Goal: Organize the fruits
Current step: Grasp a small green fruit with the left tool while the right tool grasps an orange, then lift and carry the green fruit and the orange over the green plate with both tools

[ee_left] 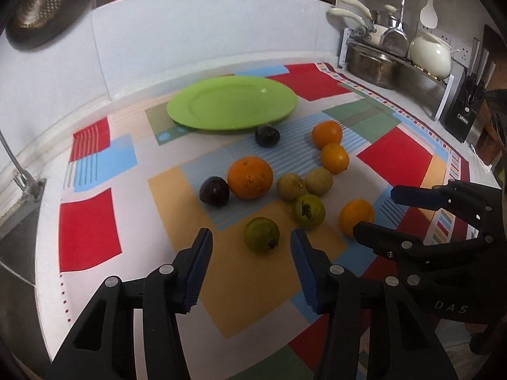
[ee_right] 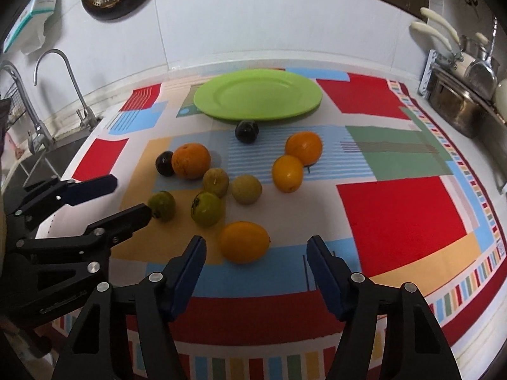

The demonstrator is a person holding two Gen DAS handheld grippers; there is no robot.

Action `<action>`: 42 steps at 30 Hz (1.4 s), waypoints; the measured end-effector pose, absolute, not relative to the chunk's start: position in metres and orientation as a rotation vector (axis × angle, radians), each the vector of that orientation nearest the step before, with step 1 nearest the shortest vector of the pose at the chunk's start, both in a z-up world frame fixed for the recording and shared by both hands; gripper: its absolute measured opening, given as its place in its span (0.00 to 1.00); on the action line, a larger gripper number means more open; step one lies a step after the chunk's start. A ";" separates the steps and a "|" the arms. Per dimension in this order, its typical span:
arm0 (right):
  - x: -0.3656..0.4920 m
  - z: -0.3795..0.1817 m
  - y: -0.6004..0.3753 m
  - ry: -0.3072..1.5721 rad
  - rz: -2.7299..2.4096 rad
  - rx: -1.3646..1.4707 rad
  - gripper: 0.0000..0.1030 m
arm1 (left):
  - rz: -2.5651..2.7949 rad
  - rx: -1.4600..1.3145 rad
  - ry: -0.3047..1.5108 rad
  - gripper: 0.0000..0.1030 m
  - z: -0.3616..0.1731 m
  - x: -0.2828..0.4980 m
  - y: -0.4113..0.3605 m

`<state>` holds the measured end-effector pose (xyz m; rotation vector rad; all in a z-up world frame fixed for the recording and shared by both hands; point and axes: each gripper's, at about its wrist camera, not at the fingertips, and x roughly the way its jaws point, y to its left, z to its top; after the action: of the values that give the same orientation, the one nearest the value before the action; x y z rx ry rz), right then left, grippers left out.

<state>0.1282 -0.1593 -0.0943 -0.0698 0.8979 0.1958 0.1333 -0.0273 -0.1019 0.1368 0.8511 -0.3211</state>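
Left wrist view showed the left gripper (ee_left: 252, 237) with jaws apart around a green tomato (ee_left: 261, 233), not touching it. Right gripper (ee_right: 256, 247) stood likewise apart before a round orange fruit (ee_right: 244, 242) on the patchwork cloth (ee_right: 402, 215), with the round green plate (ee_right: 258, 96) beyond, bare.

The colander (ee_left: 47, 3) is cut off by the top edge. The right tongs (ee_left: 377, 213) hide part of an orange (ee_left: 355, 215). The knife block's (ee_left: 459, 120) label is too small to read.
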 end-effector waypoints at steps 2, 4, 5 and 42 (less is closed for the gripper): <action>0.130 -0.097 -0.158 0.908 0.206 -0.069 0.61 | -0.323 0.142 0.860 0.49 -0.105 0.135 -0.028; 0.133 -0.100 -0.157 0.920 0.216 -0.070 0.61 | -0.329 0.138 0.872 0.48 -0.107 0.138 -0.029; 0.134 -0.102 -0.157 0.925 0.221 -0.071 0.60 | -0.330 0.137 0.876 0.47 -0.109 0.139 -0.030; 0.122 -0.066 -0.150 0.828 0.290 -0.051 0.40 | -0.276 0.100 0.775 0.27 -0.062 0.116 -0.021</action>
<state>0.1222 -0.1504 -0.0657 -0.0514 0.8280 0.2903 0.1162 -0.0209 -0.0623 0.1003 0.7754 -0.2758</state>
